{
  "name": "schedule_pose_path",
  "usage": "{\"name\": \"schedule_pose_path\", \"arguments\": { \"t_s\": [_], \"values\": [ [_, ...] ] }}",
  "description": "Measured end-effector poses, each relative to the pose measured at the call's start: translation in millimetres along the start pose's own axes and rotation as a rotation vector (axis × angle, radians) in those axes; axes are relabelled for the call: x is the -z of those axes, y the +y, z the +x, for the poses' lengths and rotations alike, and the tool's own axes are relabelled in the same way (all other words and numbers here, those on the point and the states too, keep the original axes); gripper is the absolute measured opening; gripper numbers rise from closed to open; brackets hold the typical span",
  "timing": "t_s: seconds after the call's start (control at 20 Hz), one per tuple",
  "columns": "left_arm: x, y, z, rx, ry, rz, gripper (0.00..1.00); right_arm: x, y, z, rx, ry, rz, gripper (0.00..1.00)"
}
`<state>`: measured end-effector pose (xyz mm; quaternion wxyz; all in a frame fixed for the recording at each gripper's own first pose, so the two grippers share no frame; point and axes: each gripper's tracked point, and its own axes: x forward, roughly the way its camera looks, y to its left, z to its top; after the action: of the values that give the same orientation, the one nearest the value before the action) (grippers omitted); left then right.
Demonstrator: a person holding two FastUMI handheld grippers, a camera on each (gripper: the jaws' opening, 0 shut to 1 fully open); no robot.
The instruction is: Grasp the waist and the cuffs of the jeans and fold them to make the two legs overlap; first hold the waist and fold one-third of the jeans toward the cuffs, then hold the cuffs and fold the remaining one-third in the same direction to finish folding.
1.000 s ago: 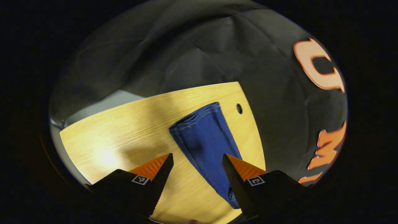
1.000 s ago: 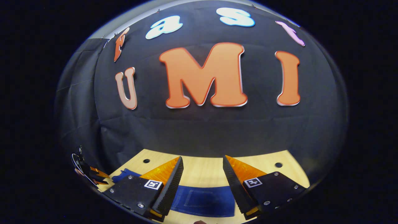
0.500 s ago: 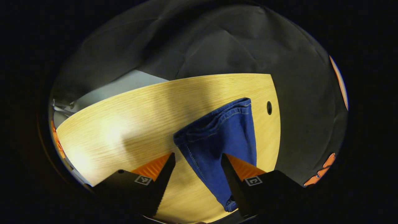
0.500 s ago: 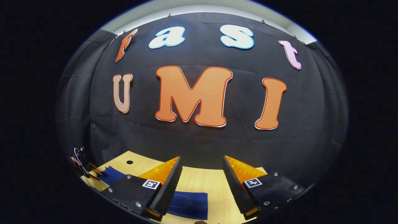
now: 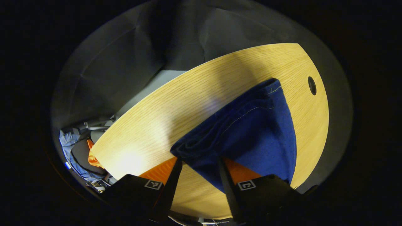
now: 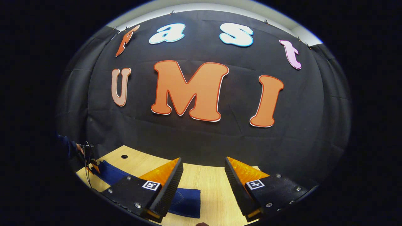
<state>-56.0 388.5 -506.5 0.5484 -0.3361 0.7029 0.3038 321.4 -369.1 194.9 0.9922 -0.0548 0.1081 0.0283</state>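
- The left gripper (image 5: 197,175) has its fingers spread, with a bunched fold of the jeans (image 5: 251,135) lying between the tips. I cannot tell whether the fabric sits in the gap or just beyond it, and neither finger clearly presses on it.
- From the left gripper view, the jeans run away from the fingers across the table (image 5: 194,103), toward the far corner near a round hole (image 5: 312,85). Stitched seams show along the upper layers, and the cloth lies rumpled at the near end.
- The right gripper (image 6: 203,185) is also spread and holds nothing. It hangs above the table (image 6: 213,201) and points at the booth wall.
- In the right gripper view, the jeans (image 6: 185,201) lie flat below and left of the fingers, stretching away toward the left edge, where the other gripper (image 6: 92,166) sits at the cloth's end.
- Judgement: this looks like the start of a grasp at one end of the jeans, before a fold; which end, waist or cuffs, I cannot tell.
- The next move calls for the left fingers to close firmly on all layers, while the right gripper drops and tilts down to the cloth.
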Motion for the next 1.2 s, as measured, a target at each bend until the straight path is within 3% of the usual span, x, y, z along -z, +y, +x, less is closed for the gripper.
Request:
{"name": "schedule_pose_path", "arguments": {
  "t_s": [0.05, 0.1, 0.25, 0.4, 0.45, 0.6, 0.7, 0.9, 1.2],
  "values": [
    [-0.3, -3.6, 1.6, -0.003, 0.0, 0.017, 0.52, 3.6, -6.1, -1.2, 0.007, 0.005, -0.001, 0.84],
    [0.5, -7.5, -3.3, 0.03, 0.003, 0.028, 0.49, 6.1, -10.5, -1.3, 0.011, 0.007, 0.002, 0.84],
    [-1.3, -16.0, -6.3, 0.122, -0.051, -0.002, 0.15, 13.0, -24.1, -1.4, 0.026, 0.021, 0.017, 0.84],
    [1.0, -21.5, -12.0, 0.232, -0.175, 0.072, 0.12, 13.8, -36.5, 2.0, 0.034, 0.021, 0.034, 0.85],
    [2.2, -26.8, -17.9, 0.281, -0.221, 0.079, 0.05, 13.5, -39.7, 4.5, 0.035, 0.023, 0.038, 0.85],
    [9.7, -44.8, -50.5, 0.43, -0.326, 0.102, 0.05, 6.5, -47.2, 8.2, 0.046, 0.008, 0.048, 0.85],
    [12.6, -57.8, -78.2, 0.49, -0.395, 0.144, 0.05, -2.6, -49.3, 9.4, 0.051, -0.021, 0.048, 0.85],
    [27.8, -62.5, -139.8, 0.581, -0.499, 0.241, 0.04, -11.5, -48.5, 8.4, 0.033, -0.046, 0.038, 0.85],
    [114.3, -128.9, -191.3, 0.649, -0.598, 0.451, 0.05, -15.0, -57.2, 1.6, 0.011, -0.07, 0.042, 0.86]
  ]
}}
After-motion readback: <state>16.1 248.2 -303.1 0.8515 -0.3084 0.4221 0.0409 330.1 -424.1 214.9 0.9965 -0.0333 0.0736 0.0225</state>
